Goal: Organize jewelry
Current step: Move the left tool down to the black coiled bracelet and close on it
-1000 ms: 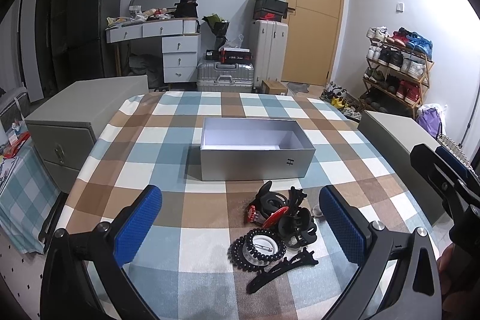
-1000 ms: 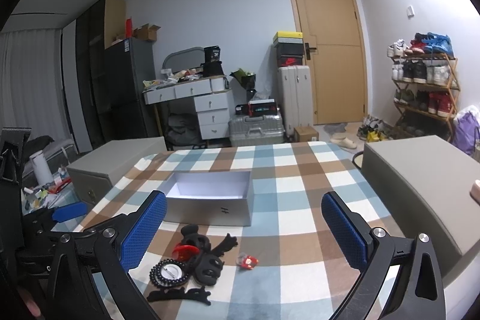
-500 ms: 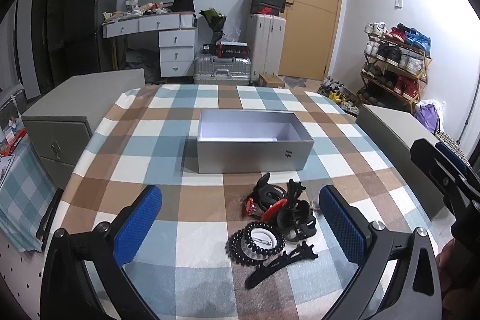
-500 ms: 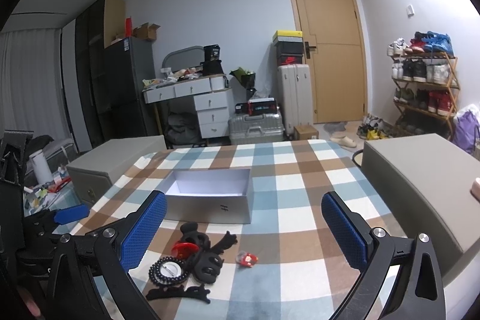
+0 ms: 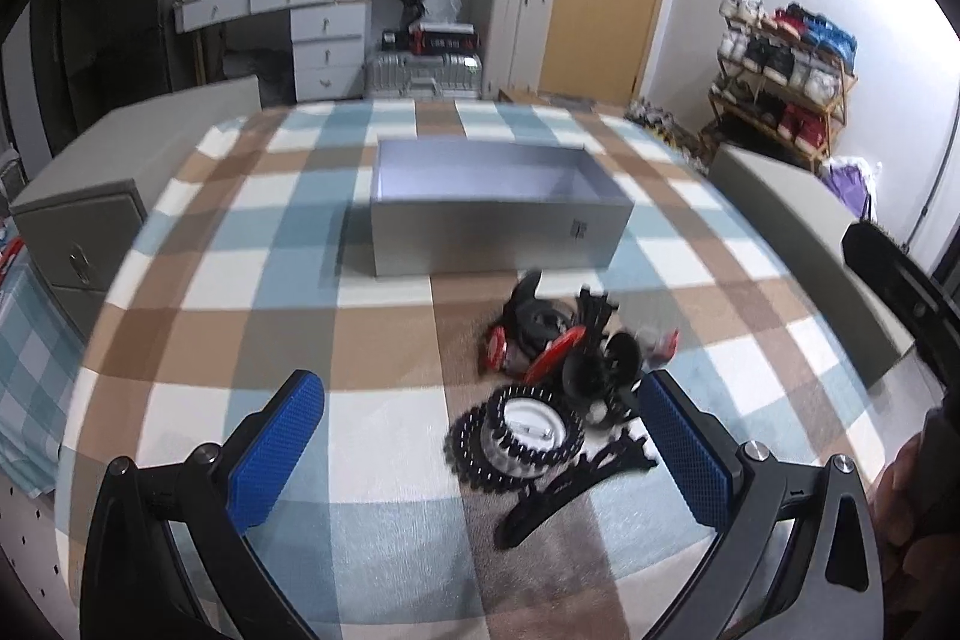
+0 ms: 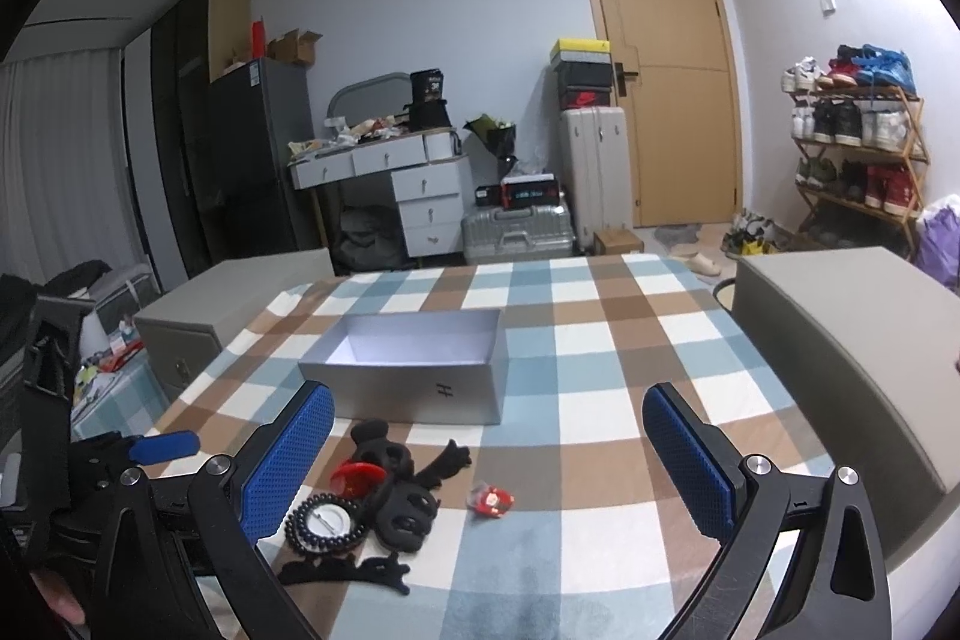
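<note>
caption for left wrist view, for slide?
Open left hand-held gripper above hair accessories near empty grey box.

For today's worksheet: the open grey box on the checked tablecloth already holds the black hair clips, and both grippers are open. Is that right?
Not quite. The grey box is empty in the left wrist view; the hair clips lie on the tablecloth before it. The left gripper and right gripper are open.

Black and red hair accessories (image 5: 558, 388) heaped before open grey box (image 5: 501, 214).
</note>
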The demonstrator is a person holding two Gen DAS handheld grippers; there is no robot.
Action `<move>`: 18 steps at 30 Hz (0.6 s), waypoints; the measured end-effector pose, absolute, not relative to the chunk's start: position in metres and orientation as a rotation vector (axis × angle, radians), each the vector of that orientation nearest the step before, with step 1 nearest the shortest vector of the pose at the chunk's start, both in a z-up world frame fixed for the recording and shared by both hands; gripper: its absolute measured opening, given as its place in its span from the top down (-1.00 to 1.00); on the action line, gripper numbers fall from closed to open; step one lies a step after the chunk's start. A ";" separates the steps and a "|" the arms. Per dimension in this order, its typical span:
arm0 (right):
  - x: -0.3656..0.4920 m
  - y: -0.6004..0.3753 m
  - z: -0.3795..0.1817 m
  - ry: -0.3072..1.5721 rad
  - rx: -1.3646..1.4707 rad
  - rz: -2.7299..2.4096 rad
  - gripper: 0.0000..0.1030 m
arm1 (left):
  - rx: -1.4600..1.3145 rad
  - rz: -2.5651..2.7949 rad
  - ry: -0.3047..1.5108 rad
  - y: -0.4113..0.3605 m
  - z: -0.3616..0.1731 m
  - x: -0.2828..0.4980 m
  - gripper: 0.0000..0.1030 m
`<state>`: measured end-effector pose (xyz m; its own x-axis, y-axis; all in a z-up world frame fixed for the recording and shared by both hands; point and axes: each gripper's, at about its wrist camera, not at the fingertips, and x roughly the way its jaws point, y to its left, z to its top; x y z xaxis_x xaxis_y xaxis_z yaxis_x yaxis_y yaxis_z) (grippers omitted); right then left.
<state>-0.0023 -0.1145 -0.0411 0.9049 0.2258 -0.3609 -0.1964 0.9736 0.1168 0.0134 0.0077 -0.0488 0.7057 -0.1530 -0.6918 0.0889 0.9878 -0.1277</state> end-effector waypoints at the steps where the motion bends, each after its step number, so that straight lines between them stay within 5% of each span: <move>1: -0.001 -0.115 -0.043 0.388 0.079 0.219 -1.00 | -0.087 -0.141 0.795 0.008 -0.053 0.015 -0.98; 18: 0.025 -0.124 -0.073 0.490 0.134 0.233 -1.00 | -0.002 -0.285 0.962 -0.005 -0.079 0.030 -0.89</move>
